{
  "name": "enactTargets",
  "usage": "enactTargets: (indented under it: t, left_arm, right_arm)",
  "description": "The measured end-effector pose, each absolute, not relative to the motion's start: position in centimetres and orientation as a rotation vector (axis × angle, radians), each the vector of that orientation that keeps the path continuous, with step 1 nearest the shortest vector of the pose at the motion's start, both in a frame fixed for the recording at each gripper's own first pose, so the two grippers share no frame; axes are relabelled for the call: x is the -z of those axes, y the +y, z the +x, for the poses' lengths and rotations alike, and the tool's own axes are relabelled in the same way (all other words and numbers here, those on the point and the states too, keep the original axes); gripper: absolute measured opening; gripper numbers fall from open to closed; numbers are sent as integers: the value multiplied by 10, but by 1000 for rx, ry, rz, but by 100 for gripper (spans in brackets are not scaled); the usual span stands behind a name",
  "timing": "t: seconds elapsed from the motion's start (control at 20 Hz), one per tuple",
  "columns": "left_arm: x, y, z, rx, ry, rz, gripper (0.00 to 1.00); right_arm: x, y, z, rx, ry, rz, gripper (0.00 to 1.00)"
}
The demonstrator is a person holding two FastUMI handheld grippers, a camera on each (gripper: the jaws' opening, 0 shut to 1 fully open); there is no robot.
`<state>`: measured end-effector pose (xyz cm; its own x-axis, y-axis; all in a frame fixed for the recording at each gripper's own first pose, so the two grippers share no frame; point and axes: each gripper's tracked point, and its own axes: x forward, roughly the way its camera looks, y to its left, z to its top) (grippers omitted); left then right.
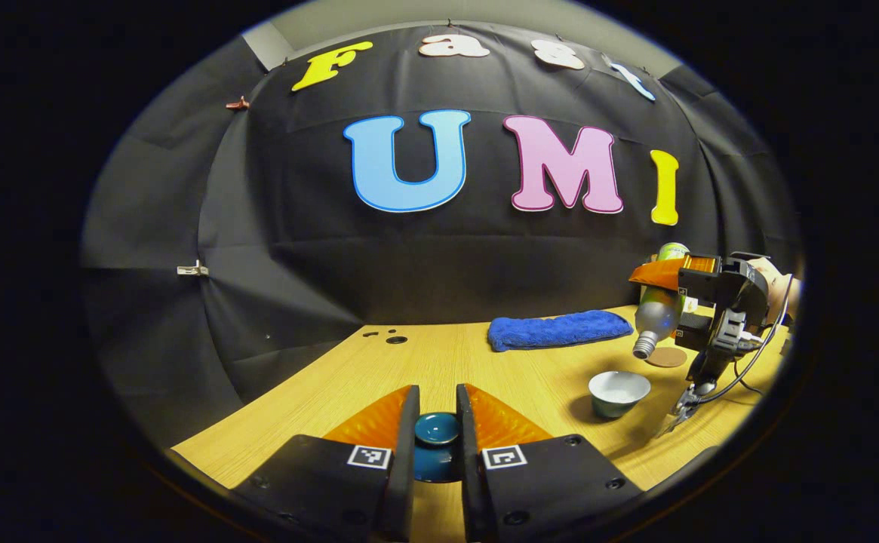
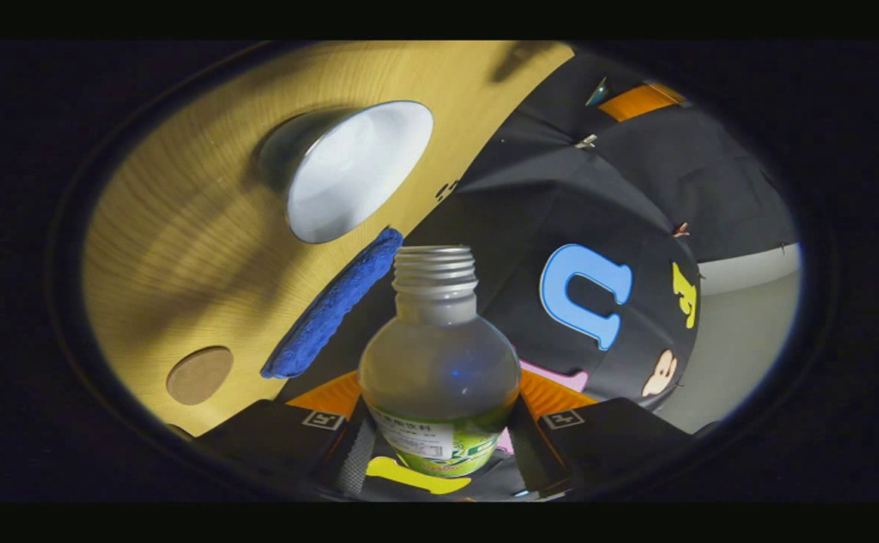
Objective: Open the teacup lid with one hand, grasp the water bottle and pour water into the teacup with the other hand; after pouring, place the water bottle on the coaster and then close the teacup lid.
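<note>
Clamped in the right claw (image 2: 439, 445), water bottle (image 2: 439, 377) tilts over teacup (image 2: 356, 170).

A blue towel (image 1: 558, 329) lies flat near the back of the wooden surface (image 1: 484, 377), close to the black cloth wall (image 1: 424, 271). The towel is long, soft and a bit rumpled. A few small dark round holes (image 1: 395, 339) sit in the surface near its back edge. In the right gripper view the towel (image 2: 331, 305) shows tilted along the edge of the surface (image 2: 175, 249).
</note>
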<state>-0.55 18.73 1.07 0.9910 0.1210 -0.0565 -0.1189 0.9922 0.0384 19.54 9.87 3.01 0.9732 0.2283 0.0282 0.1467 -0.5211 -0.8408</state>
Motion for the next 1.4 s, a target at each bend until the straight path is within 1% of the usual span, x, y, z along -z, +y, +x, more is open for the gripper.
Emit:
enactTargets:
  t: [0.05,0.1,0.15,0.3,0.35,0.4,0.6,0.65,0.7,0.85,1.05,1.15,1.4]
  left_arm:
    - [-10,186,-5,-117,61,31,30]
    - [-9,185,-5,-114,63,26,33]
    - [-8,185,-5,-112,65,21,30]
    - [-7,183,-4,-109,70,15,30]
    - [-7,181,-5,-107,70,15,30]
    - [-8,180,-5,-106,68,17,30]
    - [-11,174,-6,-96,64,21,29]
    - [-12,173,-6,-94,63,22,33]
    - [-13,172,-6,-92,63,23,30]
    - [-12,169,-5,-89,63,20,30]
    - [-15,157,-1,-74,61,8,30]
    - [-18,147,1,-52,55,-1,30]
    - [-20,123,8,-13,61,8,30]
  right_arm:
    - [-29,97,195,-107,-258,-2116,79]
    - [-29,95,194,-99,-253,-2111,79]
    - [-29,93,192,-97,-247,-2104,79]
    - [-19,87,191,-109,-206,-2018,79]
    - [-17,87,189,-112,-203,-1986,76]
    - [-19,88,187,-103,-211,-1966,79]
    - [-18,88,185,-91,-203,-1874,79]
    - [-19,89,183,-91,-207,-1844,79]
    - [-21,90,180,-84,-216,-1828,79]
    - [-33,83,176,-53,-224,-1765,79]
    - [-53,51,170,0,-166,-1596,79]
    - [-61,31,172,25,-108,-1492,79]
    - [-62,-2,160,8,7,-1159,80]
